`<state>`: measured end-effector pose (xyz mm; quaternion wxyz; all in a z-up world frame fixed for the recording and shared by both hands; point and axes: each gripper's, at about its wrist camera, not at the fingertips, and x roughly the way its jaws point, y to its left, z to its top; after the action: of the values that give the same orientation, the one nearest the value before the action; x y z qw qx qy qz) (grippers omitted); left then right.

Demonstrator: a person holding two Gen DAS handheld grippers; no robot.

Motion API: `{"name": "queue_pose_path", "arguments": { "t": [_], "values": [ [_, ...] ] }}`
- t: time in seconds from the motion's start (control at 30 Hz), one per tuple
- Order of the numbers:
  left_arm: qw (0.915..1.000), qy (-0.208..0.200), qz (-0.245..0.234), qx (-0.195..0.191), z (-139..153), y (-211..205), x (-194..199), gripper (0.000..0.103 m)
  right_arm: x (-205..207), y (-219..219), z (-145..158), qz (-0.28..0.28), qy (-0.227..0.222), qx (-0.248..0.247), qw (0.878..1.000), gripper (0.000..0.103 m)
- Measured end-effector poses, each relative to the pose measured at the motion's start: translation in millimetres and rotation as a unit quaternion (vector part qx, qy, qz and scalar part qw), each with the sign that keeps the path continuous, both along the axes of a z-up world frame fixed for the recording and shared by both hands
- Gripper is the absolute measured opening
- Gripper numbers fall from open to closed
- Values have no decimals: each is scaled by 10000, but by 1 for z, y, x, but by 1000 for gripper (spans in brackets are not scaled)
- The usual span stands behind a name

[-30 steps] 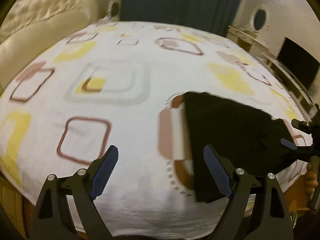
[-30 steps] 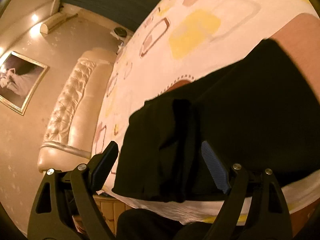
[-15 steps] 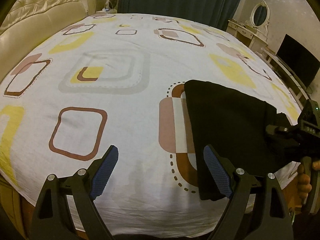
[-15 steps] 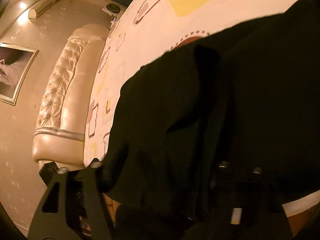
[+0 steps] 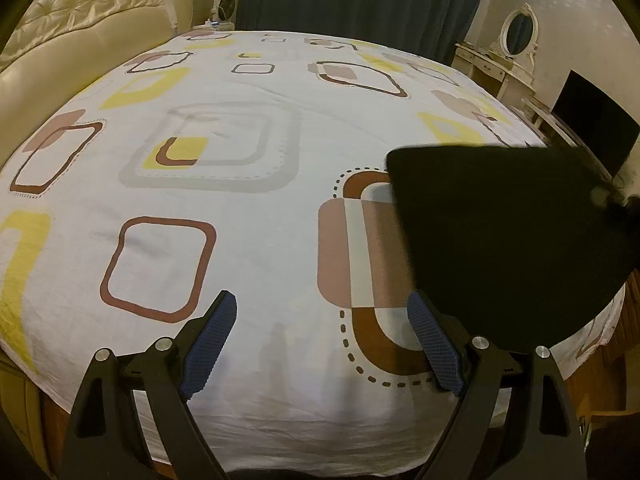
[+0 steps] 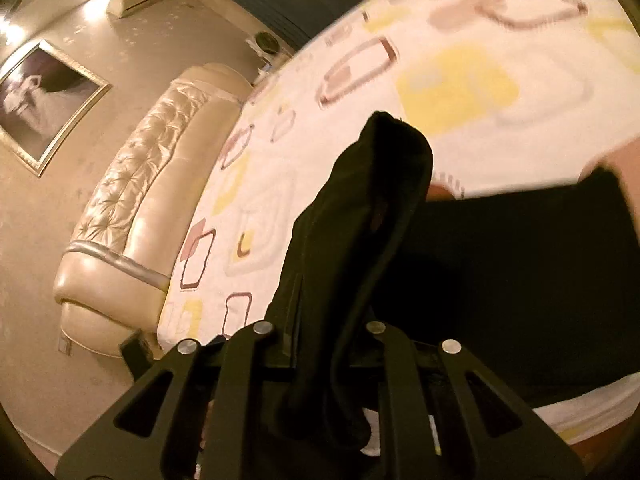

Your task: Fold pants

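While your right gripper (image 6: 320,344) pinches a raised bunch of the black pants (image 6: 500,280), your left gripper (image 5: 320,344) hangs wide apart over the patterned bedsheet (image 5: 240,200), pants (image 5: 500,240) lying beyond on its right.

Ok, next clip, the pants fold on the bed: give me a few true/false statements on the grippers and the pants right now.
1. The right gripper is shut on the black pants. True.
2. The left gripper is holding a pants corner. False: it is open and holds nothing, over the patterned bedsheet.
3. The pants are white. False: they are black.
4. Part of the pants is raised off the sheet. True: a fold stands up from the right gripper.
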<state>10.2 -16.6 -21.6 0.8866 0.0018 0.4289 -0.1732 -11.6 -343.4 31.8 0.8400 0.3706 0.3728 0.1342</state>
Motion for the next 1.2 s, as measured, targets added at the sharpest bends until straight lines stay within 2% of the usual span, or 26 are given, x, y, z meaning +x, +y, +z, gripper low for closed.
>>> {"name": "queue_pose_path", "arguments": {
  "t": [0.1,0.2,0.43,0.63,0.87,1.2],
  "values": [
    [10000,-33,-74,-7,2,-3,-3,86,-12,-23,6,-200,-34,-137,9997,13],
    [9999,-50,-153,-30,3,-6,-6,86,-23,-51,-5,-435,79,-60,9990,13],
    [9994,-36,-354,-29,2,-18,-12,86,-41,-101,-68,-885,665,136,9938,13],
    [9988,4,-491,-4,-2,-26,-16,86,-47,-109,-105,-1036,858,225,9907,13],
    [9983,53,-588,2,-5,-31,-20,86,-55,-118,-115,-1157,756,389,9896,13],
    [9968,209,-738,-236,-8,-41,-20,86,-63,-129,-123,-1297,707,337,9884,13]
  ]
}}
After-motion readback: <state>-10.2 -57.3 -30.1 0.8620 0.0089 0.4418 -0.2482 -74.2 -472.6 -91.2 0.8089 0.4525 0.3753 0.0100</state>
